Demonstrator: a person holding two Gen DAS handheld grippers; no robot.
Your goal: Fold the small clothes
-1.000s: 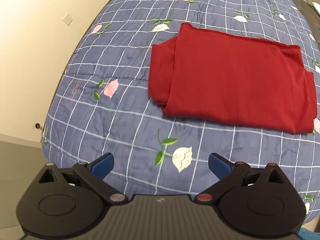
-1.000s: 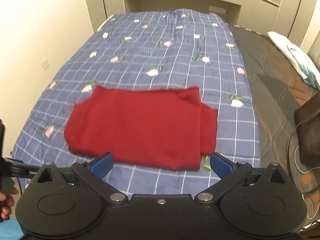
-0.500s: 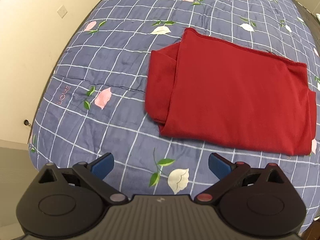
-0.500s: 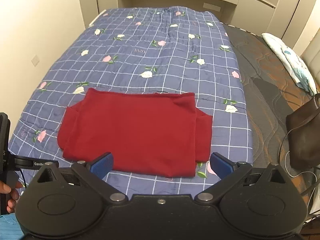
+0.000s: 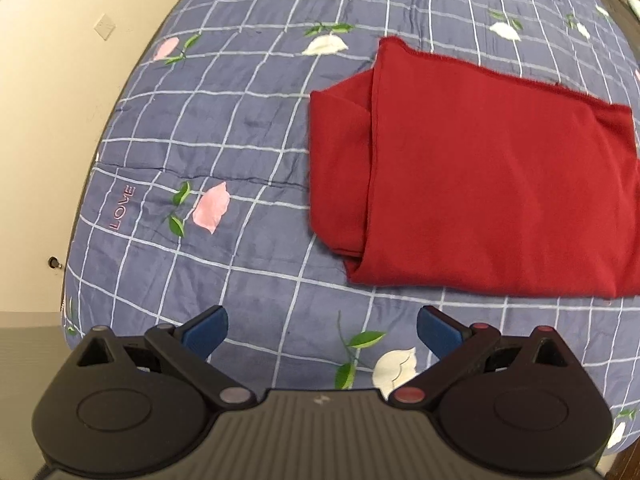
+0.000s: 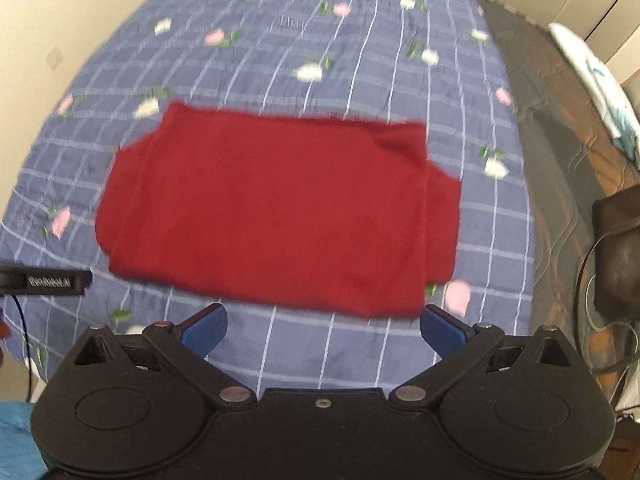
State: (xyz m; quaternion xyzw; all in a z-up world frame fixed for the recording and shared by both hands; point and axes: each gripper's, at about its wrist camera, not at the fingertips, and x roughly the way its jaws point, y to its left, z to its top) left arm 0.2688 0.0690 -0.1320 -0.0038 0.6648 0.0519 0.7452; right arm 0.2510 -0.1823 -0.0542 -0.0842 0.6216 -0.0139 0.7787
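Note:
A dark red garment (image 5: 480, 184) lies folded flat on the blue checked quilt (image 5: 224, 152), with a sleeve tucked along its left side. My left gripper (image 5: 322, 330) hovers open just short of the garment's near left corner, holding nothing. In the right wrist view the same red garment (image 6: 276, 212) fills the middle, somewhat blurred, with a sleeve showing past its right edge. My right gripper (image 6: 322, 326) is open and empty, close above the garment's near edge. The left gripper's body (image 6: 48, 282) pokes in at that view's left edge.
The quilt (image 6: 320, 40) with flower prints covers most of the bed. A cream wall (image 5: 60, 80) runs along its left side. To the right lie bare brown mattress (image 6: 560, 128), a pillow (image 6: 592, 76), and a dark bag (image 6: 616, 252) with a cord.
Both grippers have come nearer to the red garment, which now looks larger in both views. The right wrist view has tilted down and blurred. The jaws stayed open.

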